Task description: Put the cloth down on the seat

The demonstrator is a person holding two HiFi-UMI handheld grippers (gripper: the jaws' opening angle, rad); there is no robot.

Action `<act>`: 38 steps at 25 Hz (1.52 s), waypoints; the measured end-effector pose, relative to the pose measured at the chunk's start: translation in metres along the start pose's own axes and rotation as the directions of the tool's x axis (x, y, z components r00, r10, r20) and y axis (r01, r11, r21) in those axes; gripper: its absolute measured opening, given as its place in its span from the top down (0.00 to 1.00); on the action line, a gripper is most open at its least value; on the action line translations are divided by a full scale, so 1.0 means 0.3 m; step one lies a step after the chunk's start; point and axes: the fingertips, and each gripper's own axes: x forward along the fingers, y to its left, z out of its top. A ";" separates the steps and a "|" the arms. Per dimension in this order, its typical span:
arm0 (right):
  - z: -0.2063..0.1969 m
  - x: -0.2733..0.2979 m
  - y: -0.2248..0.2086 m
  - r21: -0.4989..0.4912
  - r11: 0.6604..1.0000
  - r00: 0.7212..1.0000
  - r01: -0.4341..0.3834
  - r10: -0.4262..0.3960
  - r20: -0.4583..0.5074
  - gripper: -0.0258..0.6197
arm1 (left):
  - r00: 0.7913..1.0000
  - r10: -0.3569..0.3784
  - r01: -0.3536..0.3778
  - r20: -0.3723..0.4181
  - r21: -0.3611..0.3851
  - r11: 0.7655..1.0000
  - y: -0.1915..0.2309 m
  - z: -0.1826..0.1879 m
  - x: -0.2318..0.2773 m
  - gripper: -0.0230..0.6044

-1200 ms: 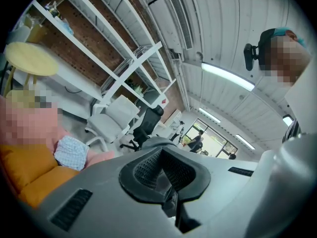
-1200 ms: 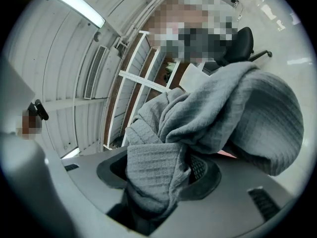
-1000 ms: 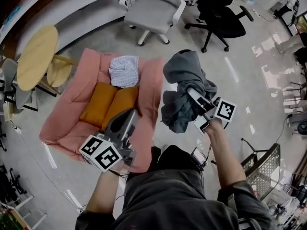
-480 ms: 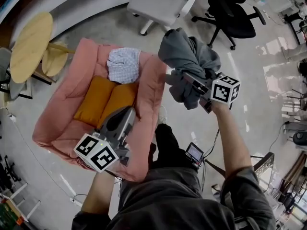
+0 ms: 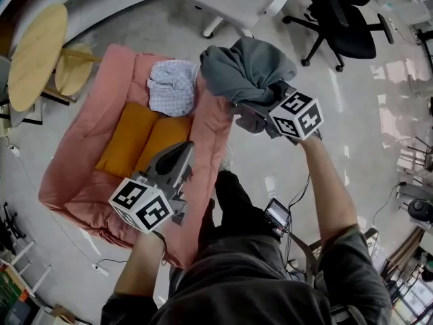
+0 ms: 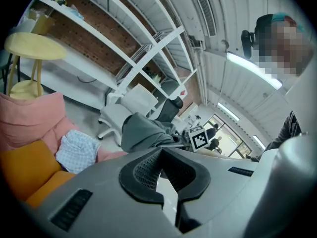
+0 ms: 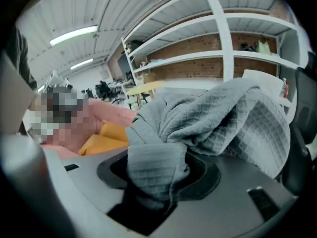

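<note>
On pink seat [image 5: 80,176]: orange cushions [image 5: 139,144], checked cloth [image 5: 172,87] | right fingers [image 7: 233,182] pinch grey cloth [image 5: 243,70] | left fingers [image 5: 174,162] together

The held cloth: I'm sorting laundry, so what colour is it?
The cloth is waffle-textured grey, clearest in the right gripper view.

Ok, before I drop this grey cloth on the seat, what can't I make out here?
Right gripper, pad contact: right gripper view, buried in the grey cloth.
Pink seat, near edge: head view, partly behind the left gripper.
Shelf items: right gripper view, too small.
</note>
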 end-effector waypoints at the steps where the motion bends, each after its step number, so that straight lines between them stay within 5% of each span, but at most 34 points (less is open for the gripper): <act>1: -0.010 0.029 0.000 -0.048 0.999 0.999 -0.003 0.001 -0.042 0.61 | 1.000 -0.002 0.002 -0.004 0.007 1.000 0.006 0.005 0.029 0.95; 6: -0.056 0.166 0.002 -0.261 0.964 0.976 -0.052 -0.006 -0.216 0.61 | 1.000 0.001 -0.001 -0.026 0.025 1.000 0.034 0.034 0.173 0.95; 8: -0.087 0.233 0.009 -0.386 0.919 0.955 -0.077 -0.043 -0.293 0.61 | 0.999 0.011 -0.010 -0.037 0.024 1.000 0.054 0.029 0.206 0.95; 10: -0.131 0.312 0.014 -0.552 0.826 0.917 -0.114 -0.127 -0.378 0.61 | 0.999 0.020 -0.019 -0.048 0.019 1.000 0.074 0.016 0.224 0.95; 13: -0.223 0.439 0.033 -0.743 0.628 0.836 -0.229 -0.264 -0.481 0.61 | 0.997 0.040 -0.040 -0.070 0.007 0.999 0.104 -0.002 0.225 0.95; 15: -0.313 0.526 0.046 -0.773 0.562 0.795 -0.294 -0.305 -0.524 0.60 | 0.995 0.056 -0.057 -0.082 -0.006 0.998 0.123 -0.014 0.219 0.95; 17: -0.396 0.586 0.038 -0.754 0.593 0.783 -0.281 -0.313 -0.538 0.60 | 0.993 0.070 -0.072 -0.090 -0.018 0.997 0.137 -0.025 0.214 0.95; 21: -0.395 0.596 0.017 -0.713 0.670 0.817 -0.206 -0.282 -0.502 0.55 | 0.993 0.081 -0.084 -0.089 -0.025 0.996 0.167 -0.017 0.215 0.95; 32: -0.314 0.490 0.013 -0.677 0.714 0.860 -0.178 -0.221 -0.459 0.46 | 0.996 0.064 -0.066 -0.068 -0.033 0.997 0.168 0.034 0.222 0.95; 38: -0.191 0.328 0.029 -0.684 0.728 0.909 -0.046 -0.252 -0.331 0.46 | 0.997 0.046 -0.047 -0.058 -0.013 0.999 0.149 0.074 0.193 0.95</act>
